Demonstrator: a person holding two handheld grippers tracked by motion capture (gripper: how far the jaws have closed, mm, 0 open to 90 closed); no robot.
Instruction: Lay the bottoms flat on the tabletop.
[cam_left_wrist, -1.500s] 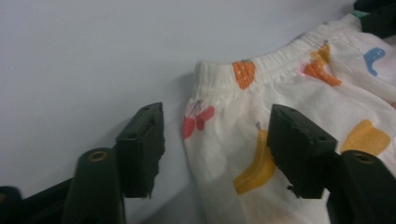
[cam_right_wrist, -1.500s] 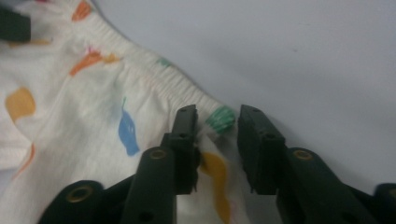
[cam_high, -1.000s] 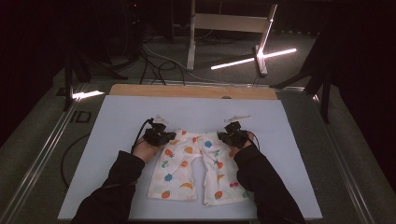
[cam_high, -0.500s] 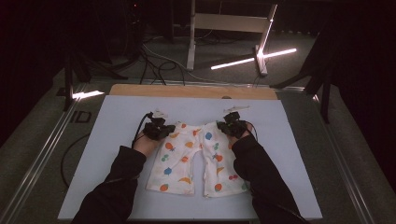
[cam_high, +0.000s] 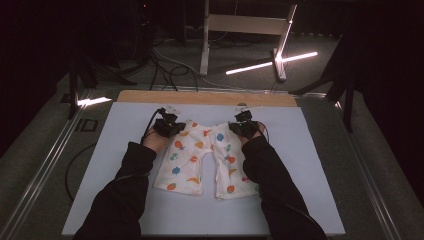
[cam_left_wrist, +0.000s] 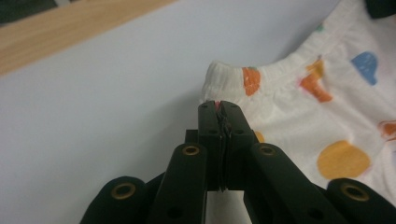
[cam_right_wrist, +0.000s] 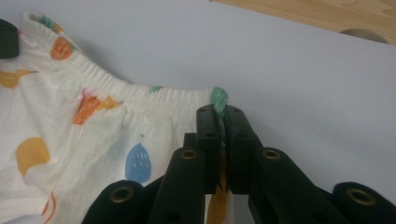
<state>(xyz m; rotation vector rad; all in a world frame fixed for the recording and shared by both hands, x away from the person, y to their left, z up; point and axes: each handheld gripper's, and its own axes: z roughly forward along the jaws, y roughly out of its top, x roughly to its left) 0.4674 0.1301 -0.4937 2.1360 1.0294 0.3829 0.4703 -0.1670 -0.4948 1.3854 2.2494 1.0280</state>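
A small pair of white shorts (cam_high: 202, 160) printed with coloured fruit lies flat on the pale table mat (cam_high: 120, 130), waistband at the far end, legs toward the person. My left gripper (cam_high: 169, 126) is shut on the waistband's left corner; in the left gripper view the closed jaws pinch the elastic edge of the shorts (cam_left_wrist: 280, 93). My right gripper (cam_high: 245, 126) is shut on the waistband's right corner, and the right gripper view has a green-printed bit of the shorts (cam_right_wrist: 93, 121) squeezed between the jaws. Black-sleeved forearms reach in from the bottom.
A wooden strip (cam_high: 205, 97) runs along the mat's far edge. Beyond it stand a metal frame stand (cam_high: 245, 30), floor cables (cam_high: 165, 65) and bright light bars (cam_high: 270, 62). Metal rails (cam_high: 45, 165) border the table at left and right.
Both grippers have moved away from the person toward the wooden strip, dragging the shorts with them by the waistband. The shorts now lie farther up the mat.
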